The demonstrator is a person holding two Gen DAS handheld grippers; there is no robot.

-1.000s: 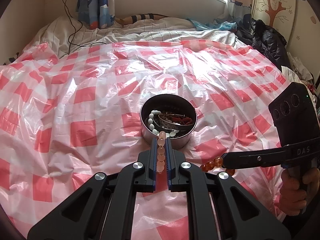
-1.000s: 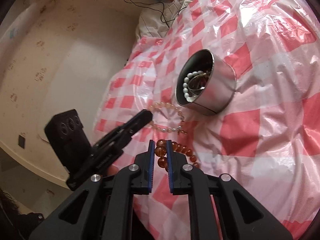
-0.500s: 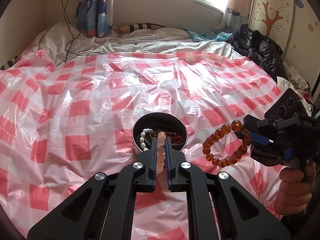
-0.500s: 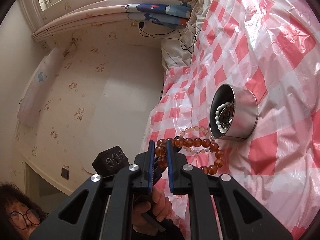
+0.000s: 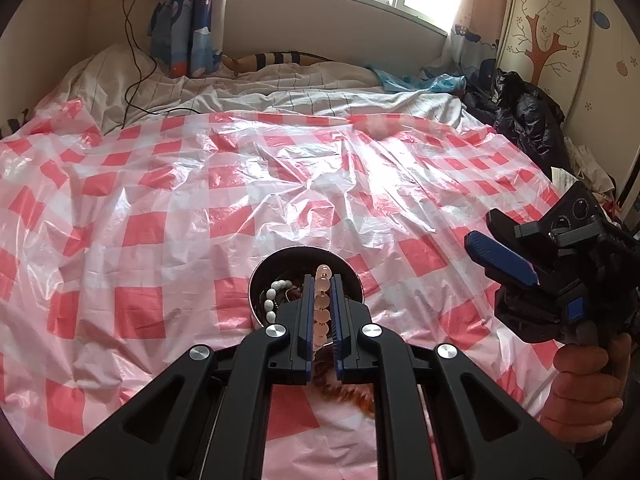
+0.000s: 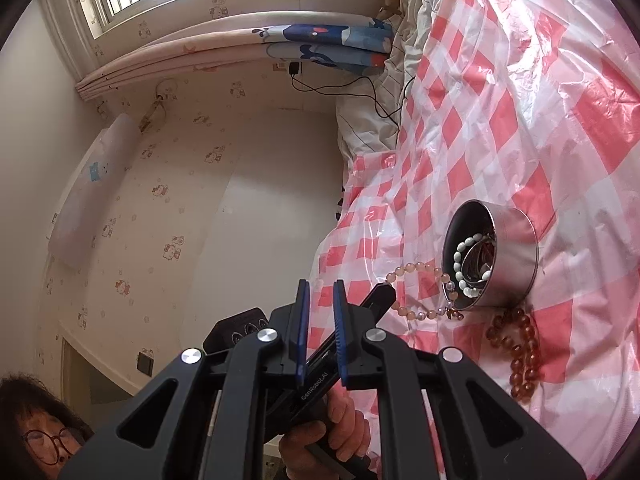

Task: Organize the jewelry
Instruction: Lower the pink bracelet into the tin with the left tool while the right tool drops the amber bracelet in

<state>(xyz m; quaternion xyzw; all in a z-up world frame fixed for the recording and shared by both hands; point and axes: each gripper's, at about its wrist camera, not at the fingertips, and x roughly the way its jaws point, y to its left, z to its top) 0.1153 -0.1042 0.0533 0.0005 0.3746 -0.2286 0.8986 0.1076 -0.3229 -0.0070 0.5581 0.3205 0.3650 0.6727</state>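
A round metal tin (image 5: 264, 280) (image 6: 516, 256) sits on the red-and-white checked plastic sheet, holding a white bead bracelet (image 5: 270, 300) (image 6: 464, 264) and other pieces. My left gripper (image 5: 321, 312) is shut on a pale pink bead bracelet (image 5: 322, 304), which hangs just in front of the tin's rim in the right wrist view (image 6: 420, 292). An amber bead bracelet (image 6: 518, 352) lies on the sheet beside the tin; it shows blurred under my left gripper (image 5: 344, 394). My right gripper (image 6: 320, 336) (image 5: 500, 248) is open and empty, raised to the right of the tin.
The checked sheet (image 5: 200, 200) covers a bed with rumpled white bedding (image 5: 280, 88) at the far end. A black charger cable (image 5: 136, 80) trails over the pillow. A black jacket (image 5: 524, 120) lies at the right. A wall (image 6: 180, 200) stands left of the bed.
My right gripper opened and let go of the amber bracelet, which now lies on the sheet beside the tin. Both grippers rose; the left still holds the pink bracelet.
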